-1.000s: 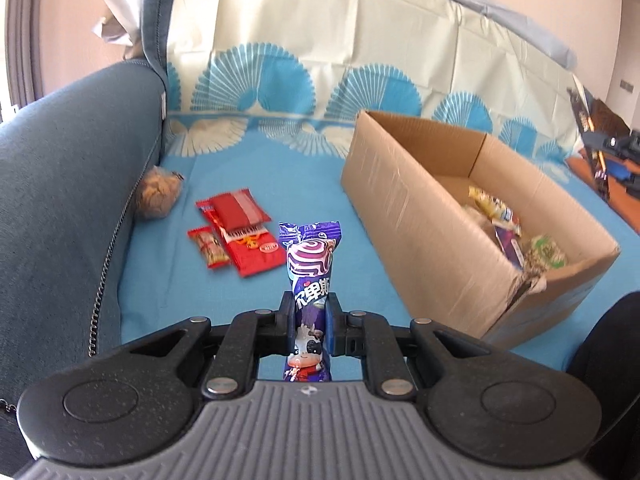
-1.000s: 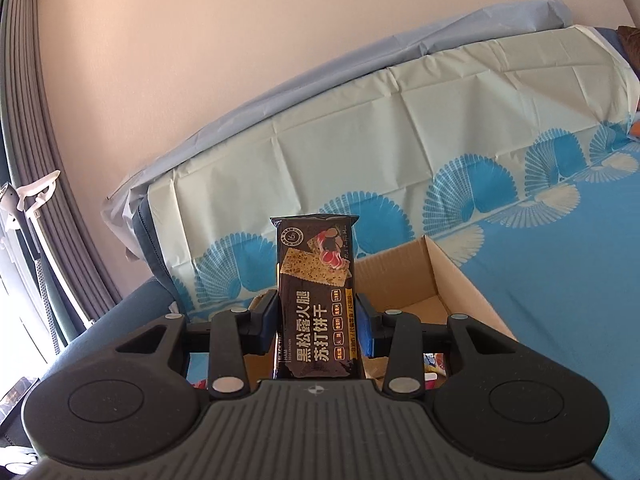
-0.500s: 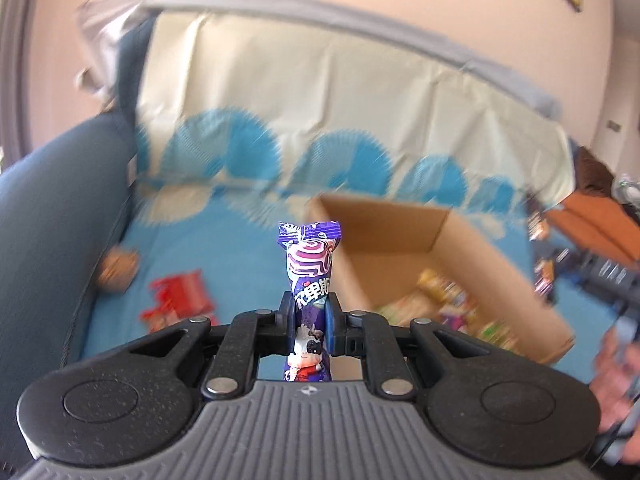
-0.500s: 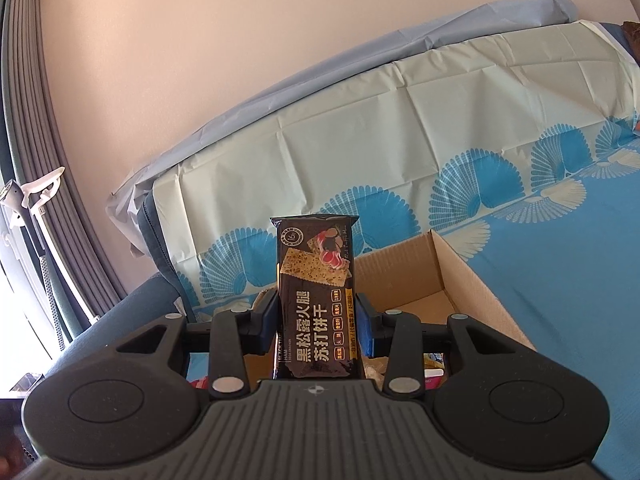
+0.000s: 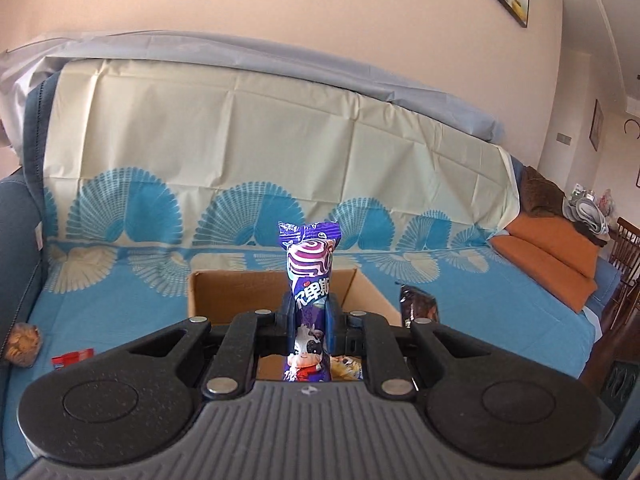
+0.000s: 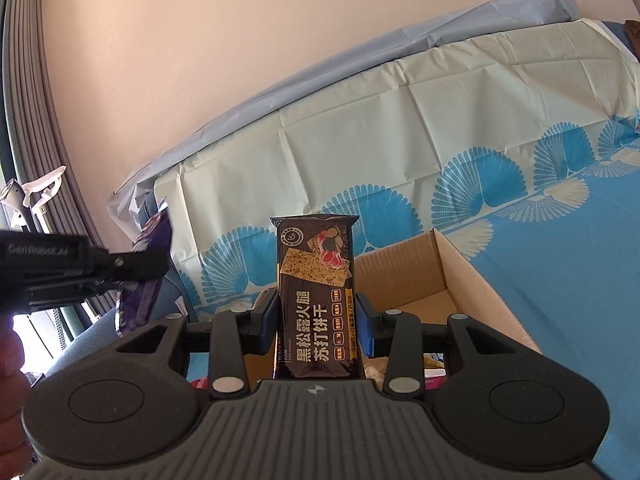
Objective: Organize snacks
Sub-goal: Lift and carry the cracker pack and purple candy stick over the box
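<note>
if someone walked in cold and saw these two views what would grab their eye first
Probably the two packets held up front and centre: a purple candy wrapper pinched upright in the left gripper, and a dark cracker pack clamped in the right gripper. Just behind both sits the open cardboard box on the blue fan-patterned sofa cover, with a few snacks showing inside.

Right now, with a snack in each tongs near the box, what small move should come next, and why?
Probably lower the left tongs a little and let the purple candy drop. It is clamped upright in line with the open box, which already holds snacks. The right tongs can follow with the cracker pack.
</note>
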Demonstrator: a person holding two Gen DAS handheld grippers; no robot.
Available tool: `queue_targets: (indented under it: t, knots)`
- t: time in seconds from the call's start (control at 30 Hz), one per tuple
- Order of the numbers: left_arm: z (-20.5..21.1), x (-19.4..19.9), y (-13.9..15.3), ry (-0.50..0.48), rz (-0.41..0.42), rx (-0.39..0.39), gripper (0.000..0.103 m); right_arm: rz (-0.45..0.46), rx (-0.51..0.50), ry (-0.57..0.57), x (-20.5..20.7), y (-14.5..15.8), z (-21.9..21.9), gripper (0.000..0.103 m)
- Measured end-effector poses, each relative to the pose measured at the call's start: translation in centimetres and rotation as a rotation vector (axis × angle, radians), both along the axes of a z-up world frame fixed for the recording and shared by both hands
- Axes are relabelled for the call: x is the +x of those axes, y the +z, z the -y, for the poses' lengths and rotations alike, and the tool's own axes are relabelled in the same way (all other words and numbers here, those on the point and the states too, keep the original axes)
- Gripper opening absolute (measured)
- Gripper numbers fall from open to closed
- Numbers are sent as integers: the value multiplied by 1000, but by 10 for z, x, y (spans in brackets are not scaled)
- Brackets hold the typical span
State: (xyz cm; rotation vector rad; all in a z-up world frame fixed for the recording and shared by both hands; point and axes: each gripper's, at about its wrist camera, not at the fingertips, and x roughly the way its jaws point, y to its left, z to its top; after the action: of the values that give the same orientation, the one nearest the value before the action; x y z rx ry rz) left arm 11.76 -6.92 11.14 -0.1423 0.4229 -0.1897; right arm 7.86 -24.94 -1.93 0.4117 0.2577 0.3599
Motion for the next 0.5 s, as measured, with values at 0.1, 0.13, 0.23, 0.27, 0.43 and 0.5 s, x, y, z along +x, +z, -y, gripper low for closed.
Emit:
queue_targets:
  t: [0.1, 0.13, 0.23, 0.27, 0.43, 0.5]
  knots:
    - [8, 7, 0, -9, -8, -7, 15, -2, 7, -1, 1, 0, 1, 41]
    - [10, 10, 0, -10, -10, -6, 15, -2, 10, -2, 1, -1, 1, 41]
    - [16, 15, -1, -18, -12, 0, 15, -2, 17, -2, 2, -1, 2, 41]
    - [16, 16, -1, -20, -12, 1, 15, -2, 19, -2, 2, -2, 3, 41]
    - [20, 26, -2, -22, -21, -3, 15, -3, 29, -1, 2, -3, 5, 41]
    - [22, 29, -3, -22, -25, -2, 15, -3, 34, -2, 3, -4, 6, 41]
